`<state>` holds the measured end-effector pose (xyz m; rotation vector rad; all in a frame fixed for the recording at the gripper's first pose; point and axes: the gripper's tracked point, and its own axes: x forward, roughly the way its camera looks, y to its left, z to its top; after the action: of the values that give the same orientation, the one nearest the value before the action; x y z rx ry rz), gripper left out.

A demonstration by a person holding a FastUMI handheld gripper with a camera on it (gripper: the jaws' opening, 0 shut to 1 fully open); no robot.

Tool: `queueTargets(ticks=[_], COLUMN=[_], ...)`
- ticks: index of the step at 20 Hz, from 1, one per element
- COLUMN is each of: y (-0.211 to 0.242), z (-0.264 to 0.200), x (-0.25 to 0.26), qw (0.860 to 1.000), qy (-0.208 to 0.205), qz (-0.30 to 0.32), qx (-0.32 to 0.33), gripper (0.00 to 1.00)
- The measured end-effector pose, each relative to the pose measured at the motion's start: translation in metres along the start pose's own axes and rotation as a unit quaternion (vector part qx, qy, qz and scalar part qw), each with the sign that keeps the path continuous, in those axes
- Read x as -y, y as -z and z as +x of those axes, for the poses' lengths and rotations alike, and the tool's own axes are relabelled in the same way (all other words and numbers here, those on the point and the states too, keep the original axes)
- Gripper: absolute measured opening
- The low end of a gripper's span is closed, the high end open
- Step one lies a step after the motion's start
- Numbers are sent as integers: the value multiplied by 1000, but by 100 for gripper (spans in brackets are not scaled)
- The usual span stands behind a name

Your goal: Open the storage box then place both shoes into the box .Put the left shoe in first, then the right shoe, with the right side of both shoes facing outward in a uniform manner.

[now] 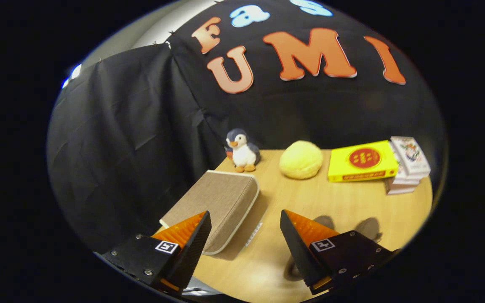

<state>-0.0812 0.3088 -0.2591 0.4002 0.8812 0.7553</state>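
A beige fabric storage box (219, 206) with a pale trimmed lid lies shut on the wooden table (343, 206), tilted in the view, just ahead of my left finger. My gripper (246, 223) hovers above the table with its fingers wide apart and nothing between them. The left fingertip overlaps the box's near corner in the view; I cannot tell if it touches. A white zip line runs along the box's right side. Grey rounded shapes (369, 227) lie beyond the right finger, partly hidden by it; they may be shoes.
At the back of the table stand a penguin plush (242, 151), a yellow fluffy ball (301, 160), a yellow flat box (362, 161) and a stack of small card boxes (409, 164). Black cloth walls close the back and left.
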Motion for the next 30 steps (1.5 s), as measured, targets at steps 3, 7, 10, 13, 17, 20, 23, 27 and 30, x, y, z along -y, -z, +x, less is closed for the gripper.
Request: queueTargets(ticks=[3,7,10,13,17,20,23,27,30], y=[15,42,54,70,82,92,91,75,66], z=[23,45,70,84,100,104,109,98,88], x=[-11,-20,-25,-25,-28,-31,-33,-31,-40], qw=[995,981,969,946,926,902,890,870,862], qy=[-53,-111,-140,-173,-204,-226,-239,-259,-279], qz=[74,142,178,237,286,340,365,401,407], qx=[-35,-78,-103,-137,-136,-142,-129,-123,-110], gripper=[96,96,95,96,90,89,85,75,64])
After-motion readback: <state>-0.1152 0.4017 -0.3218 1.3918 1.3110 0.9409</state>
